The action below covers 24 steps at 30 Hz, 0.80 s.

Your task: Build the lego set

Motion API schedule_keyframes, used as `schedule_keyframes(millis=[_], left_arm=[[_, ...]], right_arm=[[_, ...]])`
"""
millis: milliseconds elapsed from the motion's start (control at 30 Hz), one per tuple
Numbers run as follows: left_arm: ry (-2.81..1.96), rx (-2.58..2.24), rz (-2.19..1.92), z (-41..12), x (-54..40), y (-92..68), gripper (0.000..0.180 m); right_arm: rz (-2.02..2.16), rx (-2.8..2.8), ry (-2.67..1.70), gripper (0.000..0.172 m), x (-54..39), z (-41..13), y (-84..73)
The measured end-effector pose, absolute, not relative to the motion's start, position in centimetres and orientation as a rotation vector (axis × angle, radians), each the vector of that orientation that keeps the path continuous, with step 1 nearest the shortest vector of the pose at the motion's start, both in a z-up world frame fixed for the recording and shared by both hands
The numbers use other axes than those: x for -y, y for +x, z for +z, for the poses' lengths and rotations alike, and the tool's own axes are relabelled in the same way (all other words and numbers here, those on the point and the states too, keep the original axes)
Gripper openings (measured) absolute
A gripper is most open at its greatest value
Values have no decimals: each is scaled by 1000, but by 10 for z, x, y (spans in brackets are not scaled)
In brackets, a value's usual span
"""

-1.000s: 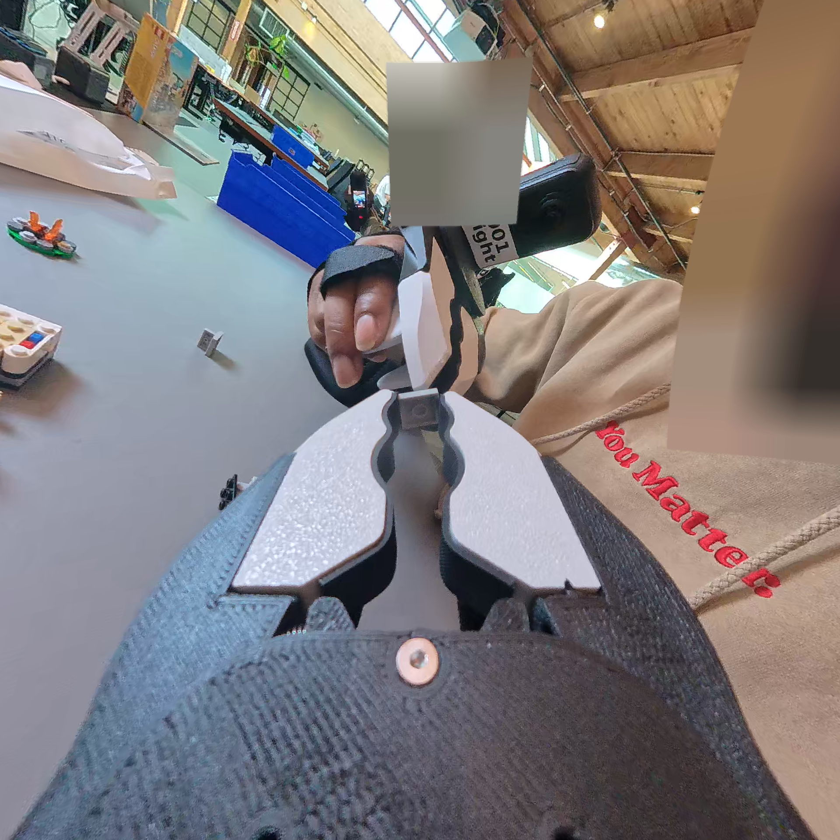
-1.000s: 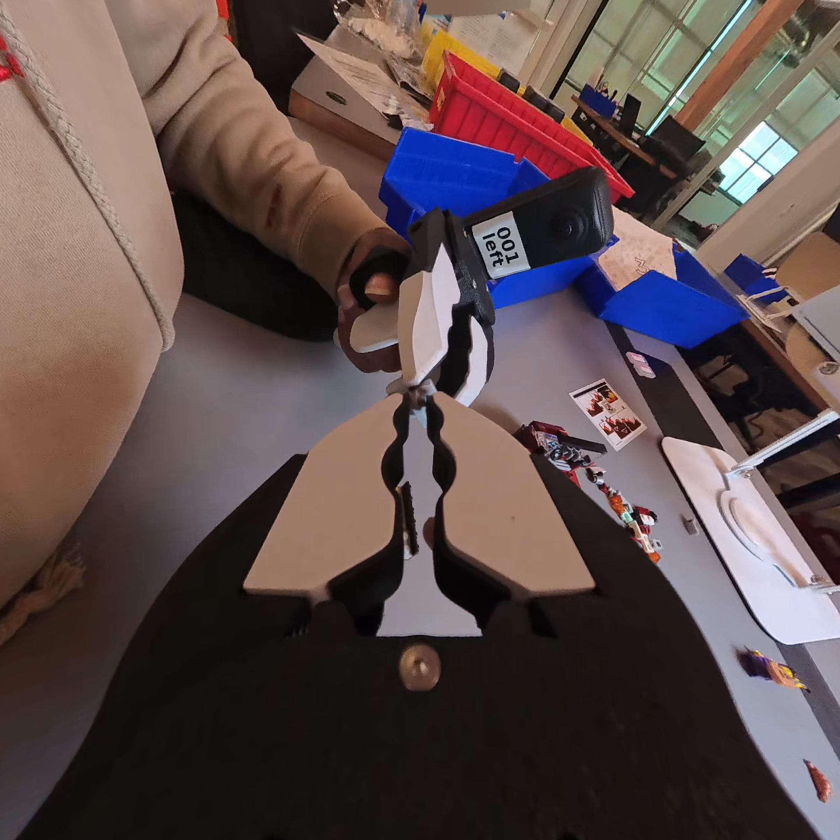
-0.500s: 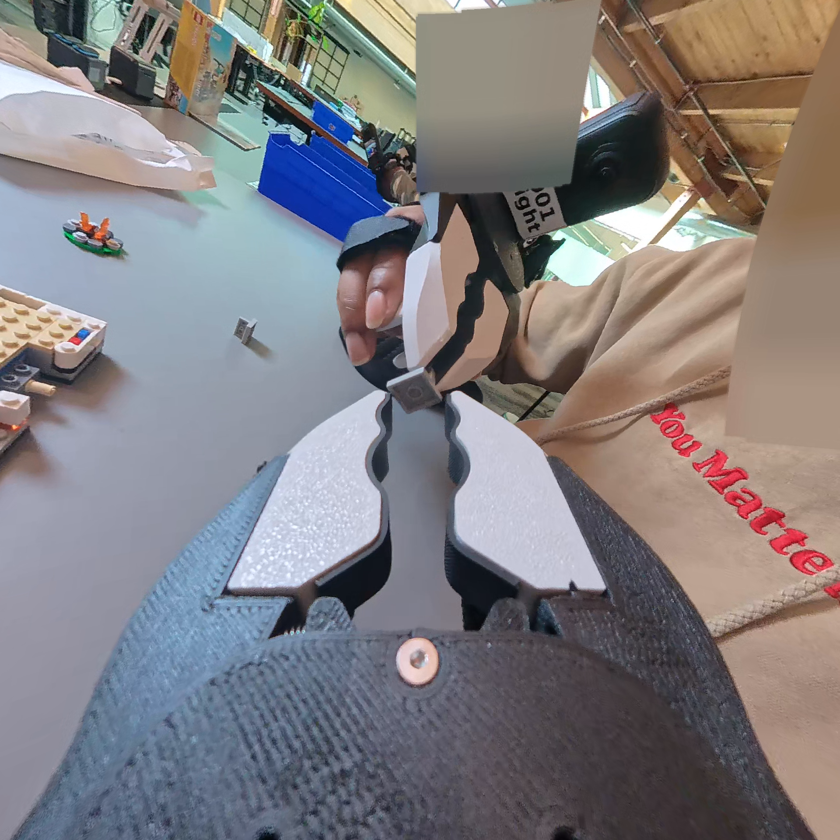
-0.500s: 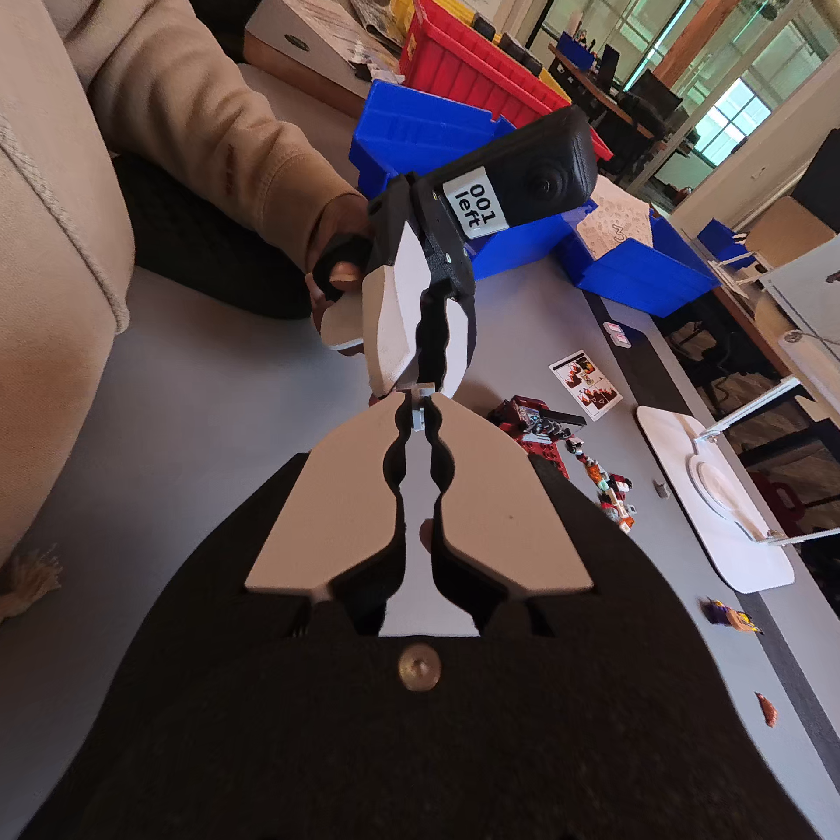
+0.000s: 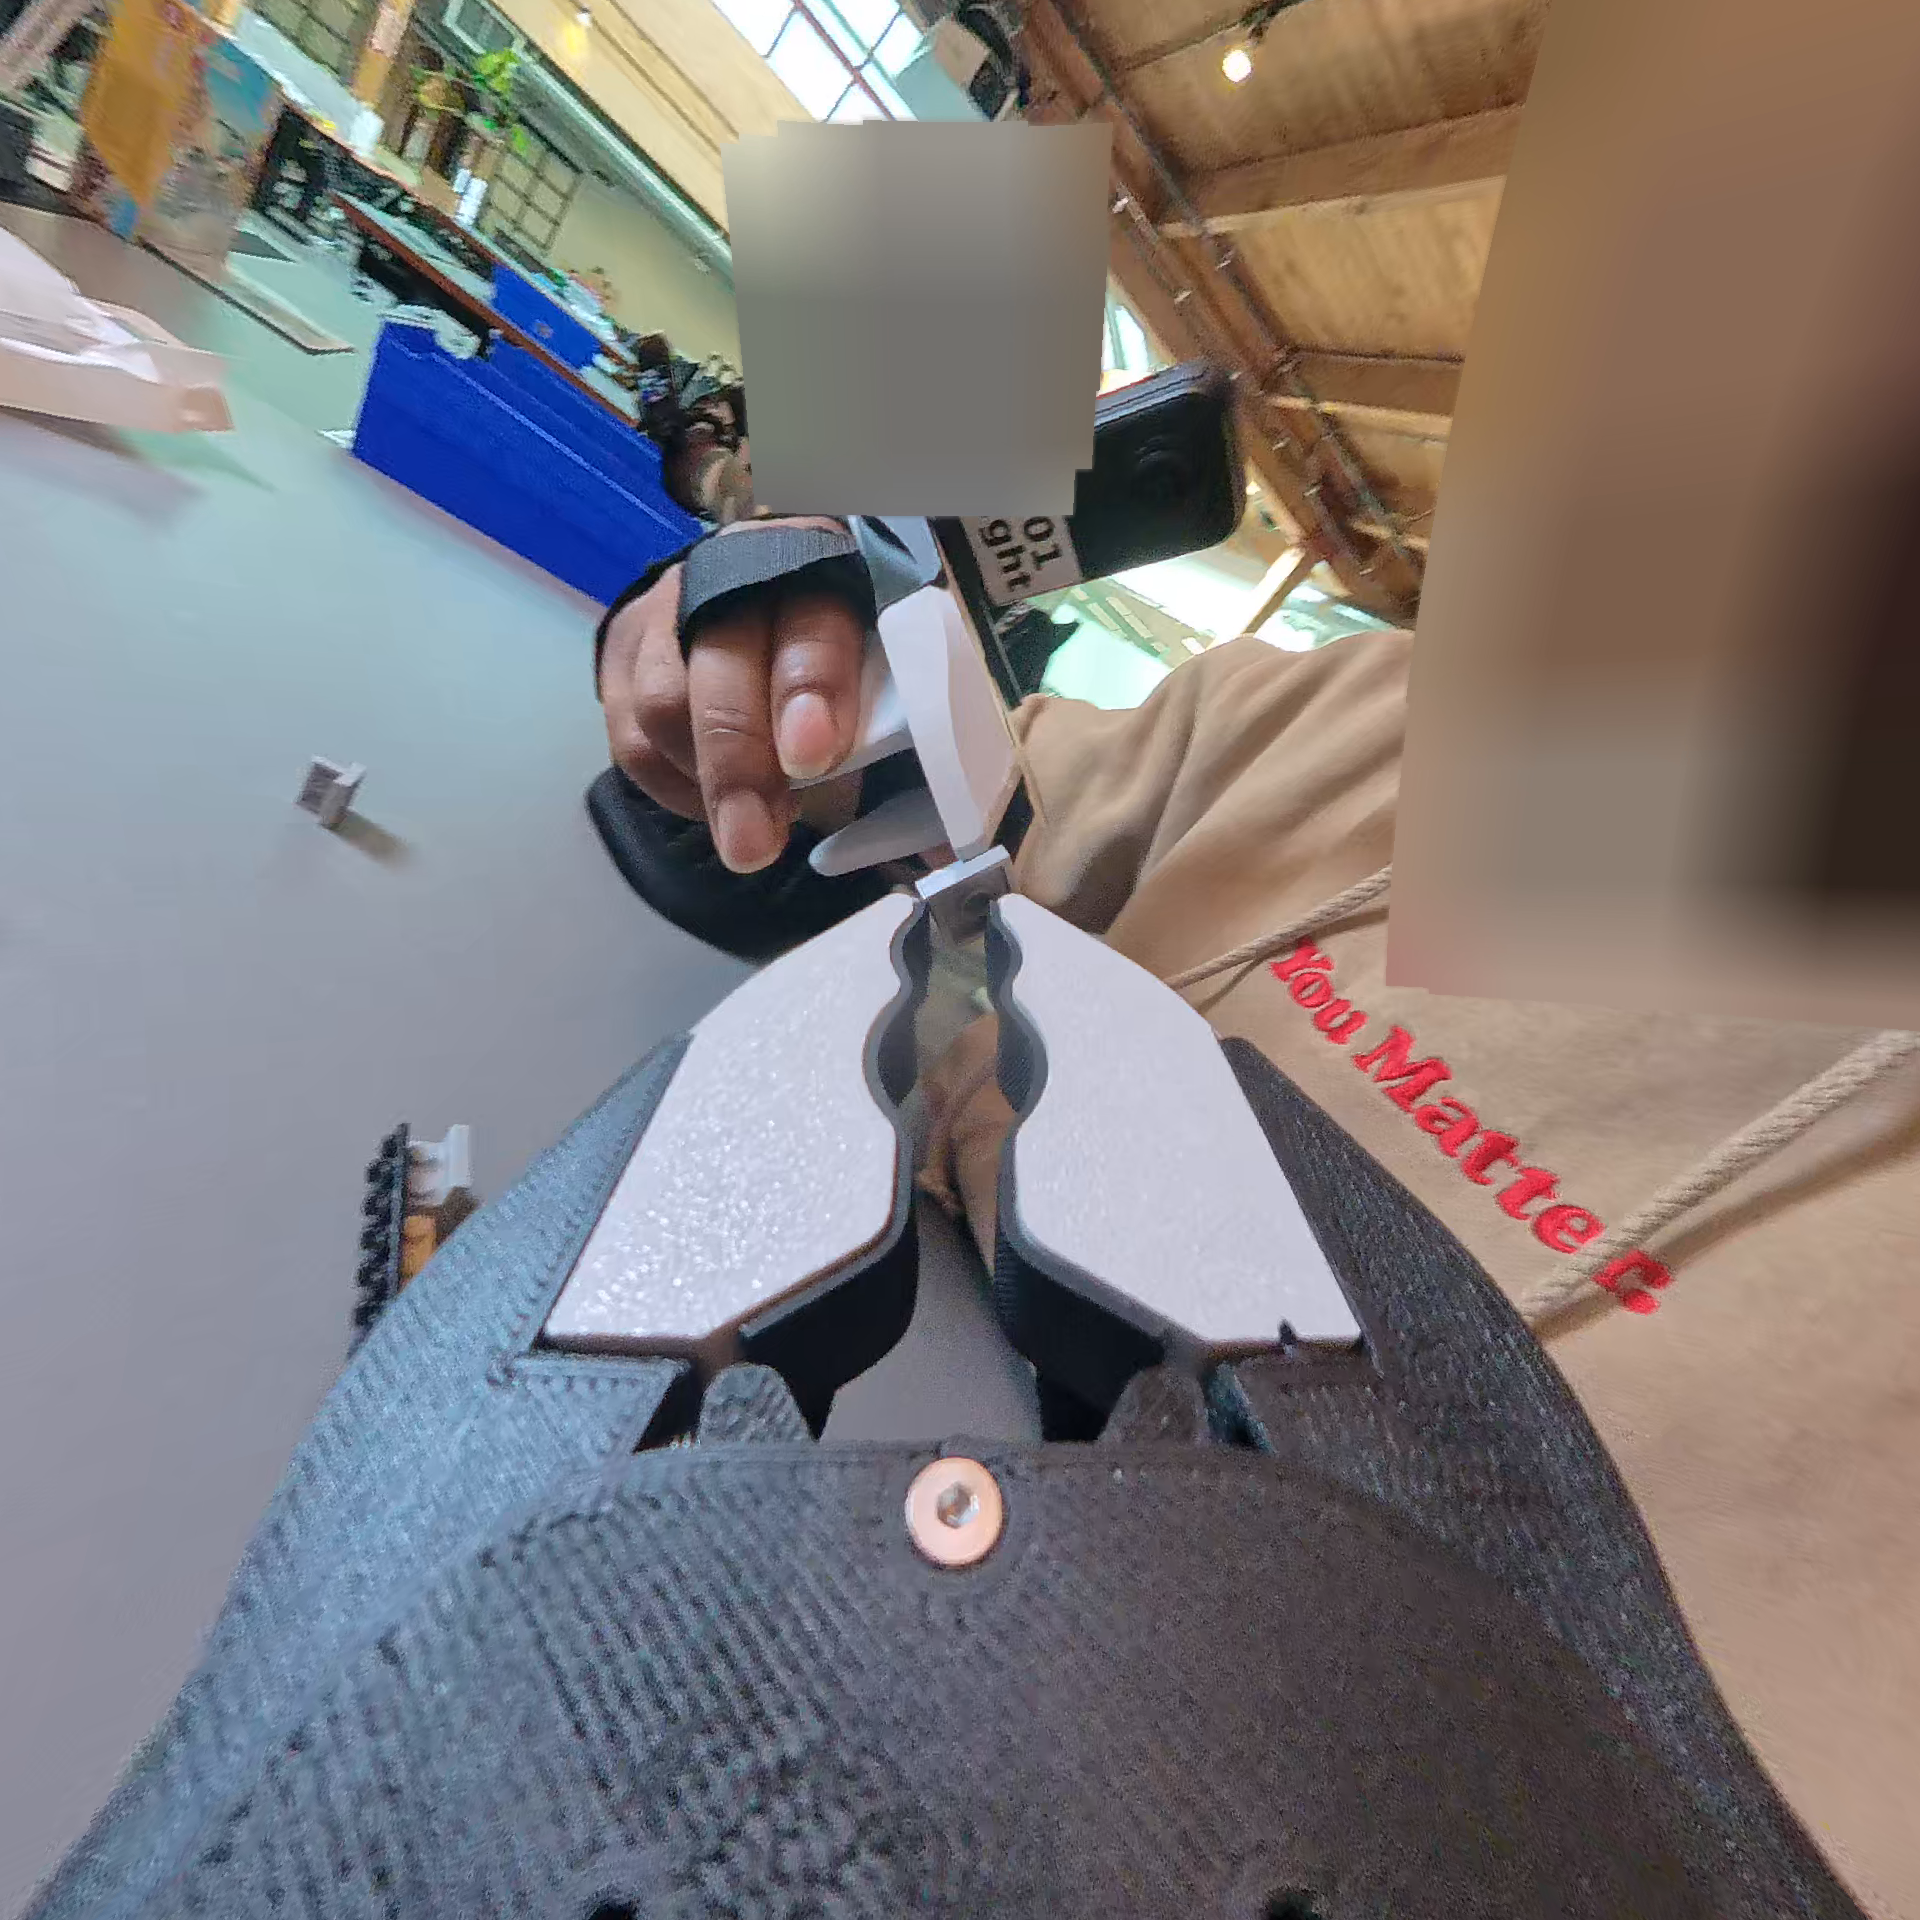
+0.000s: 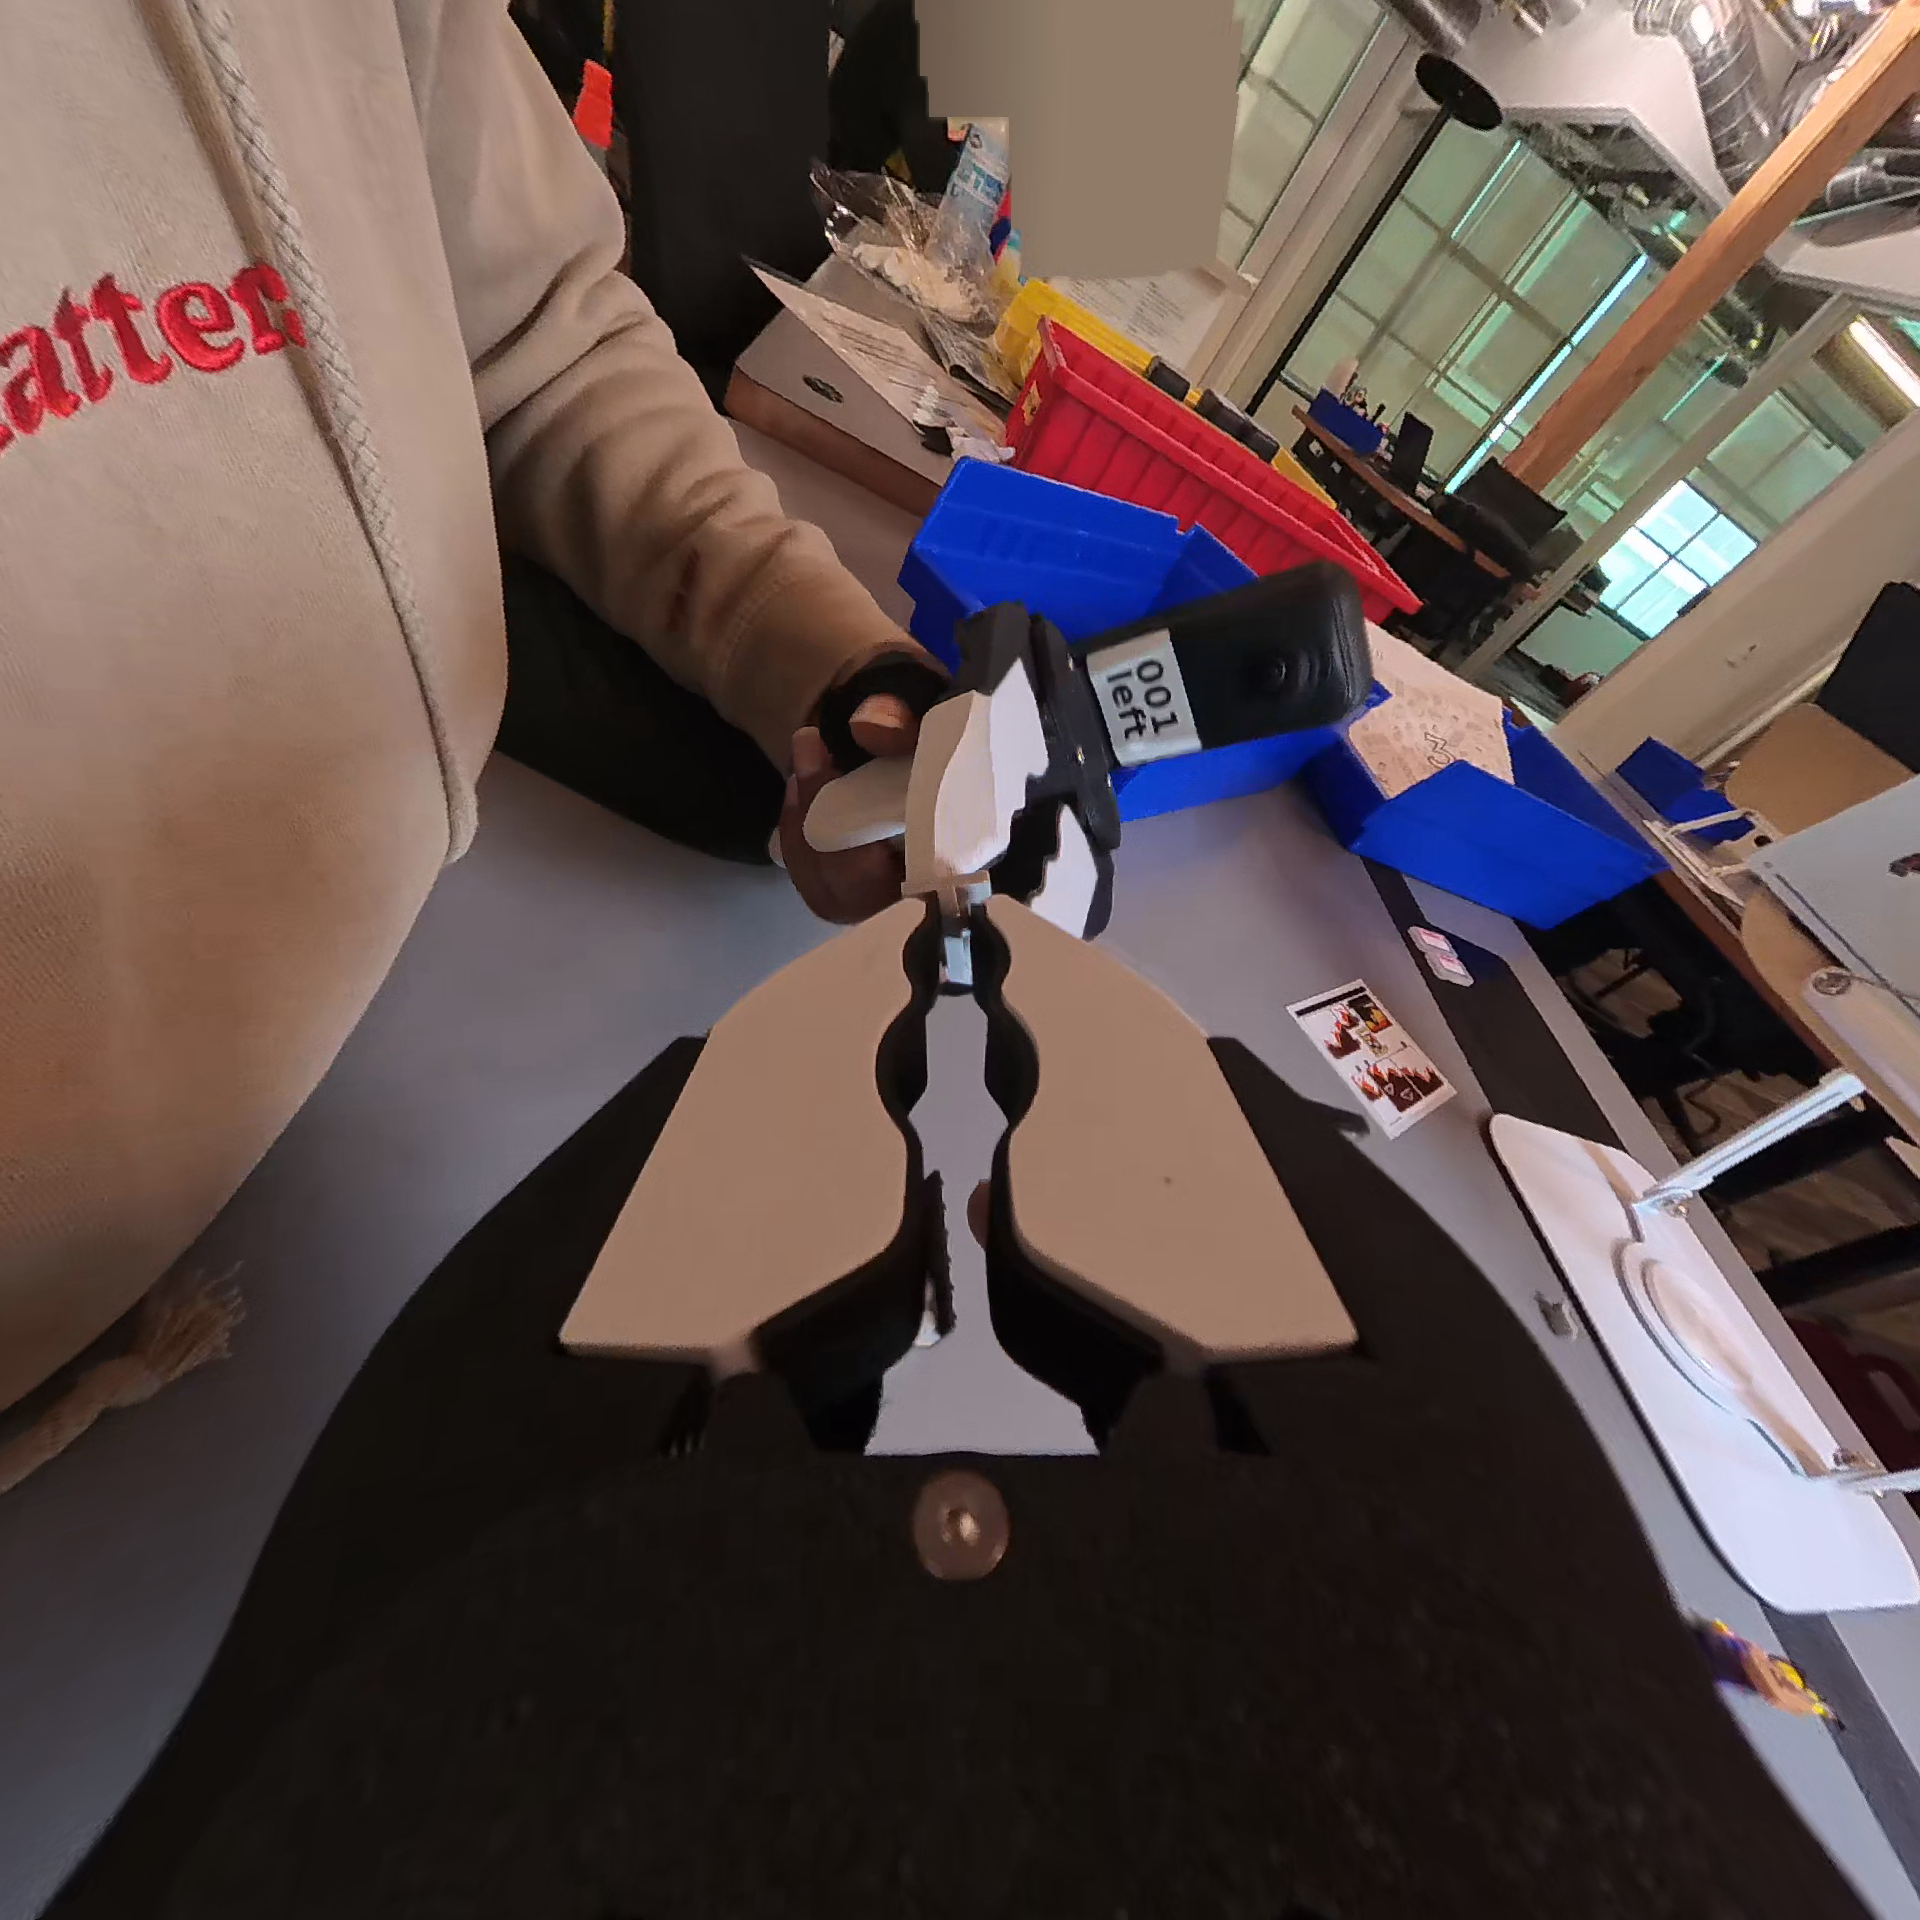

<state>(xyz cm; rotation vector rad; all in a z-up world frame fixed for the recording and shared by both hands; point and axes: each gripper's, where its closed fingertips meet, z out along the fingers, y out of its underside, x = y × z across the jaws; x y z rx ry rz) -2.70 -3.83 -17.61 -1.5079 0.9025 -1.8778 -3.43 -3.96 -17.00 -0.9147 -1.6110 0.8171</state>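
The small grey piece (image 5: 964,902) was in the air above the grey table (image 5: 208,935), straight ahead at 12 o'clock from both of your grippers, caught where their tips met. Your left gripper (image 5: 956,920) had its jaws nearly together and clamped on the piece, a fingertip against each side. Your right gripper (image 6: 956,925) was clenched on the same piece from the opposite direction, its jaws drawn in tight, so the two tools met nose to nose.

In the left wrist view your right hand (image 5: 727,707) sat at 11 o'clock from the piece, wrapped round the other tool's handle, and your beige hoodie (image 5: 1558,1351) filled the side from 2 to 5 o'clock. A second loose grey piece (image 5: 330,790) lay on the table out at 9 o'clock, well apart, a blue bin (image 5: 499,457) stood further off at 10 o'clock, and a black toothed part (image 5: 379,1226) lay at 8 o'clock beside the gripper body.

In the right wrist view a picture card (image 6: 1369,1060) lay at 3 o'clock, a white board (image 6: 1662,1351) at 4 o'clock, and a red bin (image 6: 1174,468) at 1 o'clock
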Motion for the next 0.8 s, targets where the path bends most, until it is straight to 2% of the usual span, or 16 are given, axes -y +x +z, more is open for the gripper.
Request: schedule_keyframes(millis=[133,200,467,600,700,800], left_arm=[[-1572,-961,-1621,-189,33,-24,9],[-1571,-966,-1512,-192,28,-25,2],[-1601,-1087,-1069,-213,13,-24,1],[-1626,-1134,-727,-227,-4,-29,1],[-1596,-1174,-581,-229,-5,-26,1],[-1593,-1176,-528,-231,-6,-27,1]], right_arm=[[798,1586,-988,6,34,-184,-29],[775,1589,-1043,9,28,-194,-25],[812,1561,-1165,11,22,-210,-18],[840,1515,-1388,15,12,-215,-21],[841,1445,-1549,14,4,-221,-29],[810,1440,-1580,5,0,-224,-32]])
